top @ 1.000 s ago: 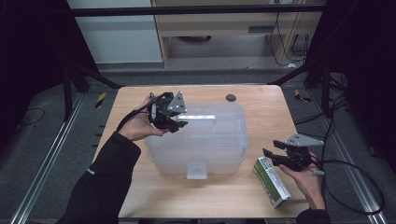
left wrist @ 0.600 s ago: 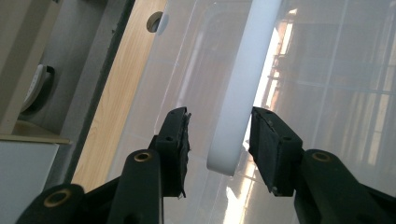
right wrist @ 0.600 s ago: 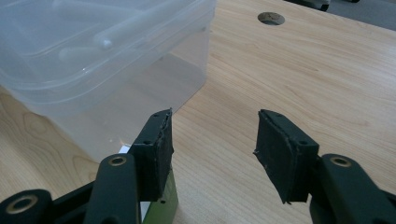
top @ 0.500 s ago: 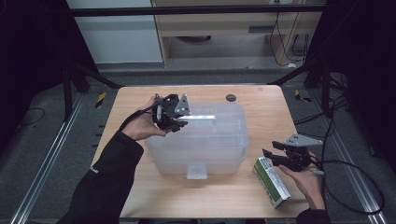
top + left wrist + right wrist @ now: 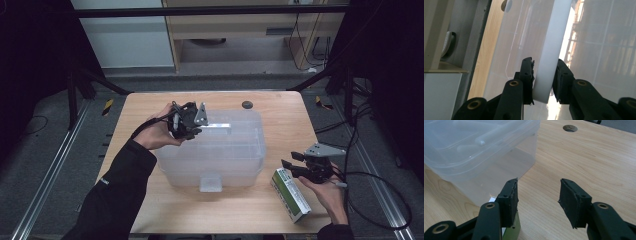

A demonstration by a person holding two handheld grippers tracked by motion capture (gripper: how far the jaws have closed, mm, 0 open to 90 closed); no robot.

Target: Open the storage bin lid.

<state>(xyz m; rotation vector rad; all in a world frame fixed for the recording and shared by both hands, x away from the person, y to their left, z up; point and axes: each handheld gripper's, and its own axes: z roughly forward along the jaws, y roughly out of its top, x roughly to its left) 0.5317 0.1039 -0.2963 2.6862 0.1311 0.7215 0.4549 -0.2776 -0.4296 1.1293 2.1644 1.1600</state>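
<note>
One grip made so far — the left gripper [image 5: 542, 80] has just been closing its jaws on the white handle [image 5: 551, 50] of the clear plastic box [image 5: 215, 150], pads touching it at the lid's 10 o'clock corner. Lid still on; lifting it is left, by my reading. Box: translucent, lidded, mid-table. Right gripper [image 5: 537, 200] stands half open, holding nothing, beside the green carton [image 5: 291, 195] at 4 o'clock.

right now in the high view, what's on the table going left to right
left gripper at the bin's handle → clear plastic bin → green and white box → right gripper, though box and gripper overlap a little
</note>
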